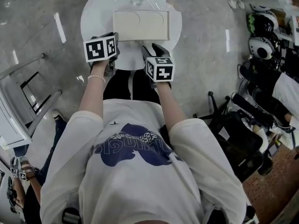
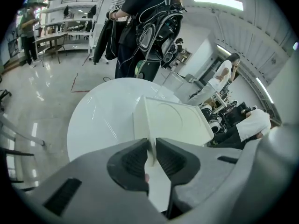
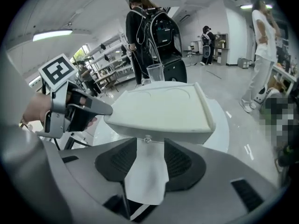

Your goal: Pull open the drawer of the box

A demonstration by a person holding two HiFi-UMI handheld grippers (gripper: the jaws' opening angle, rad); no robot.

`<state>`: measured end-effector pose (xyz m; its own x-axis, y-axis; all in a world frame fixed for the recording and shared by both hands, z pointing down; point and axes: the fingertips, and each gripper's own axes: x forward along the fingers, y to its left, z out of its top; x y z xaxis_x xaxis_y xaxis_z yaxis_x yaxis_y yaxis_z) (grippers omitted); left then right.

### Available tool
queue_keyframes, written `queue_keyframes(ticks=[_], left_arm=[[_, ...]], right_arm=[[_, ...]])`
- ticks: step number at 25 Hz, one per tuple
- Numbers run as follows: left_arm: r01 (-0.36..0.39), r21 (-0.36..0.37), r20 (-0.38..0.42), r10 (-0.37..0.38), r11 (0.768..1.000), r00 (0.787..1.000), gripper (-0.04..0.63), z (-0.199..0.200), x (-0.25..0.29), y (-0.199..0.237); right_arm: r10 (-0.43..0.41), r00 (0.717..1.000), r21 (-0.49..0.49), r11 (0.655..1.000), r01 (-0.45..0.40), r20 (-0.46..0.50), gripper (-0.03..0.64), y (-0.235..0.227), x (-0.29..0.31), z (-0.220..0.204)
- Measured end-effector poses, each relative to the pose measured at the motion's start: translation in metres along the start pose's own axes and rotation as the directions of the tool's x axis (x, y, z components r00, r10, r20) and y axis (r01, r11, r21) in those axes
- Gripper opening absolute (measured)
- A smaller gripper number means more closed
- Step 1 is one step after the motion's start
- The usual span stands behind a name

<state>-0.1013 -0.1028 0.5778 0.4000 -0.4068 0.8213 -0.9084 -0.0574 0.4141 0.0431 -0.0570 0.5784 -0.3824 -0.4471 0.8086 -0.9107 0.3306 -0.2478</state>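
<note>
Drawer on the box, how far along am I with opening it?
Done: the left gripper clamps the box at its near left corner, steadying it. In hand: the right gripper stands open with the small knob between its jaws, not gripped. Left: close on the knob and pull; the front looks shut.

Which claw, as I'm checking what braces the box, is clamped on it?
The left claw: its jaws pinch a near corner of the box. The right claw stands open at the drawer knob.
</note>
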Motion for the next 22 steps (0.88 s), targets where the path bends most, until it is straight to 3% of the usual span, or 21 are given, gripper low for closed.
queue_keyframes(ticks=[5,12,22], left_arm=[[-0.038,-0.033,-0.008,0.038,0.999,0.999,0.061,0.001,0.001,0.001],[-0.054,-0.095,-0.017,0.052,0.994,0.998,0.06,-0.001,0.002,0.002],[-0.071,-0.125,-0.001,0.071,0.99,0.997,0.06,-0.001,-0.001,0.002]], right_arm=[[0.032,0.992,0.007,0.999,-0.031,-0.121,0.179,-0.002,0.017,-0.016],[0.098,0.972,0.02,0.995,-0.096,-0.213,0.178,0.002,0.039,-0.021],[0.172,0.932,0.144,0.981,-0.132,-0.32,0.176,0.006,0.06,-0.021]])
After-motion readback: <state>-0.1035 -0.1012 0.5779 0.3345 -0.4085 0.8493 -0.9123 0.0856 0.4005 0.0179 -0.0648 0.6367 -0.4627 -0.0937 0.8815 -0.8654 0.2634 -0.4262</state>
